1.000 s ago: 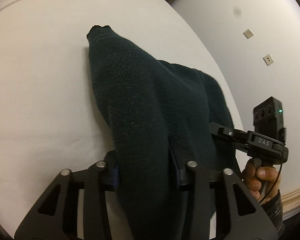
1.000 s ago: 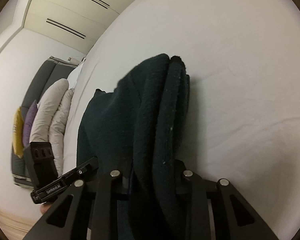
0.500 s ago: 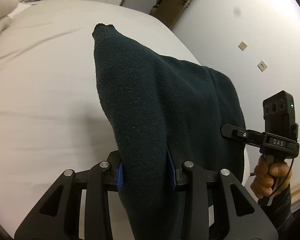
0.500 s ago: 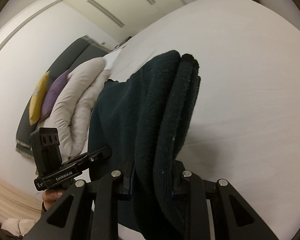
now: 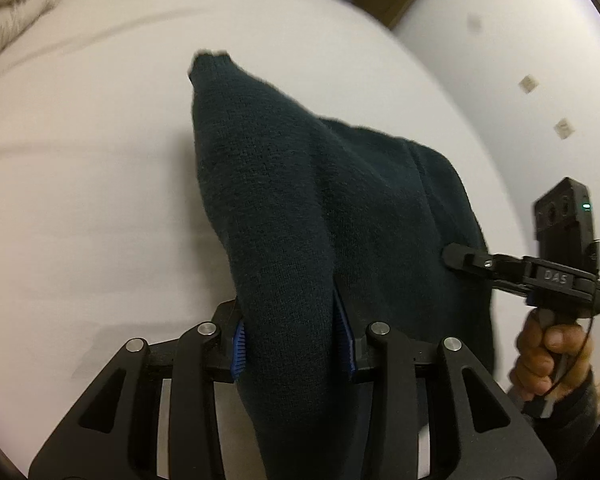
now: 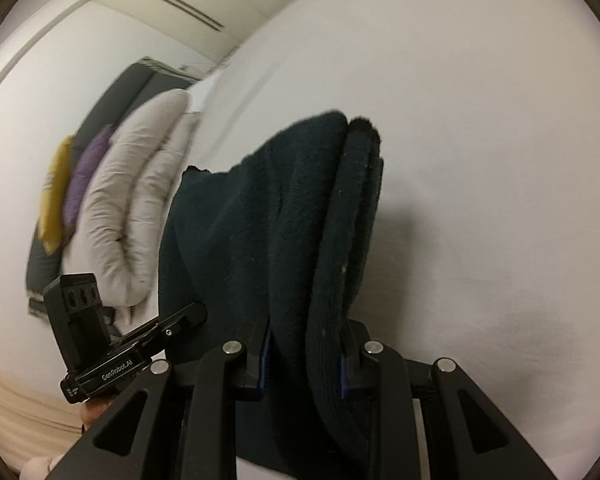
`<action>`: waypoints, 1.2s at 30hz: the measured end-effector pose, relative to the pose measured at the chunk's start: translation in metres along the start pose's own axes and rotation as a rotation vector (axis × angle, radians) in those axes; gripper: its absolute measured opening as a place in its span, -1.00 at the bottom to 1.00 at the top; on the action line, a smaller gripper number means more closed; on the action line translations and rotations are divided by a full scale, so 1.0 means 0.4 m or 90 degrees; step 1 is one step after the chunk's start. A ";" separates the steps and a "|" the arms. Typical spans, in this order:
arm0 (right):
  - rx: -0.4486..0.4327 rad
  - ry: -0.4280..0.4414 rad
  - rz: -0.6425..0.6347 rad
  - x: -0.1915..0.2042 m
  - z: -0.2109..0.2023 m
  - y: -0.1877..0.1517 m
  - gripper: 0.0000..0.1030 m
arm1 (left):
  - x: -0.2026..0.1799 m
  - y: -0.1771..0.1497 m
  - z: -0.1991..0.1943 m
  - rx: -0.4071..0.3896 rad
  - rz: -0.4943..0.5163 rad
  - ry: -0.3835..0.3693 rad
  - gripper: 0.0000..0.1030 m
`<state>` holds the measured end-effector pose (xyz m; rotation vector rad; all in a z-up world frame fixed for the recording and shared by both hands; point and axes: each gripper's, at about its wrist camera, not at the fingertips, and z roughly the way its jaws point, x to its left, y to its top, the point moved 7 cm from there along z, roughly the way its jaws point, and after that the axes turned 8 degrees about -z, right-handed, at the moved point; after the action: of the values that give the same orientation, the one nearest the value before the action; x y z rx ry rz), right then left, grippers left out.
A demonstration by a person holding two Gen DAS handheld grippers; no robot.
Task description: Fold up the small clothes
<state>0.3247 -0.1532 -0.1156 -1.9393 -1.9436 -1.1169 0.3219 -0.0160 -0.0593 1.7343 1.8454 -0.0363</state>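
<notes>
We hold a dark teal knitted garment [image 5: 300,208] up over the white bed sheet [image 5: 80,200], one edge in each claw. Our left gripper [image 5: 294,344] is clenched on a thick bunched fold of the knit: the cloth fills the gap between its blue-lined pads [image 5: 238,346] and rises forward from them to a blunt dark corner, then slopes away to the right. There our right gripper [image 5: 454,258], seen from the left wrist view, bites into the far edge of the same garment, its black handle gripped by our right hand [image 5: 548,364].

From the right wrist view, the right gripper [image 6: 304,354] is likewise clamped on the knit, here a doubled, ribbed edge that stands up between the fingers and curls over at the top. The rest of the garment [image 6: 228,240] hangs to the left toward the left gripper [image 6: 196,314], whose tip touches the cloth. Behind it lie a pale grey rolled duvet [image 6: 132,208] and purple and mustard cushions [image 6: 80,176], blurred, against a dark headboard [image 6: 116,96]
</notes>
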 end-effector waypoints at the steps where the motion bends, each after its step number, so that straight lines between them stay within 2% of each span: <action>1: 0.001 -0.007 0.014 -0.022 0.020 -0.008 -0.40 | 0.012 -0.004 0.024 -0.006 -0.006 0.007 -0.19; 2: -0.004 0.004 0.031 -0.047 0.030 -0.016 -0.30 | 0.015 -0.005 0.029 -0.015 -0.005 0.009 -0.08; 4: -0.031 0.058 0.051 -0.072 0.034 -0.021 -0.30 | 0.001 -0.004 0.036 -0.032 0.018 0.036 0.04; 6: -0.038 0.070 0.045 -0.070 0.030 -0.023 -0.30 | -0.015 -0.002 0.040 -0.045 0.048 0.066 0.15; 10: -0.051 0.020 0.030 -0.075 -0.013 -0.023 -0.15 | -0.024 0.001 0.047 -0.047 0.052 0.076 0.22; 14: -0.099 -0.029 0.034 -0.065 -0.088 -0.003 -0.09 | -0.022 -0.002 0.049 -0.051 0.052 0.078 0.24; 18: -0.145 0.002 0.017 -0.004 -0.151 0.010 -0.09 | -0.039 0.003 0.049 -0.058 0.065 0.094 0.25; 19: -0.147 0.012 0.005 0.017 -0.155 0.013 -0.09 | -0.041 0.003 0.049 -0.059 0.066 0.097 0.25; 21: -0.138 0.033 -0.025 0.065 -0.148 0.010 -0.09 | 0.018 -0.020 0.040 -0.061 0.063 0.096 0.25; 24: -0.112 0.053 -0.052 0.114 -0.107 -0.005 -0.09 | 0.020 -0.023 0.039 -0.062 0.064 0.097 0.25; 28: -0.069 0.029 -0.066 0.111 -0.031 -0.039 -0.09 | 0.034 -0.032 0.033 -0.065 0.067 0.101 0.25; 29: -0.062 0.022 -0.064 0.102 -0.019 -0.047 -0.10 | 0.034 -0.032 0.033 -0.065 0.067 0.101 0.25; 30: -0.056 0.010 -0.062 0.080 -0.002 -0.057 -0.19 | 0.035 -0.034 0.030 -0.065 0.066 0.100 0.27; 34: -0.071 0.031 -0.045 0.041 0.010 -0.071 -0.48 | 0.039 -0.035 0.035 -0.066 0.063 0.102 0.31; 36: -0.077 0.029 -0.052 0.027 0.013 -0.074 -0.74 | 0.041 -0.034 0.037 -0.067 0.061 0.104 0.36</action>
<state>0.2982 -0.1377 -0.1237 -1.8892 -1.9909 -1.3163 0.3157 -0.0093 -0.0835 1.7946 1.8400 0.2439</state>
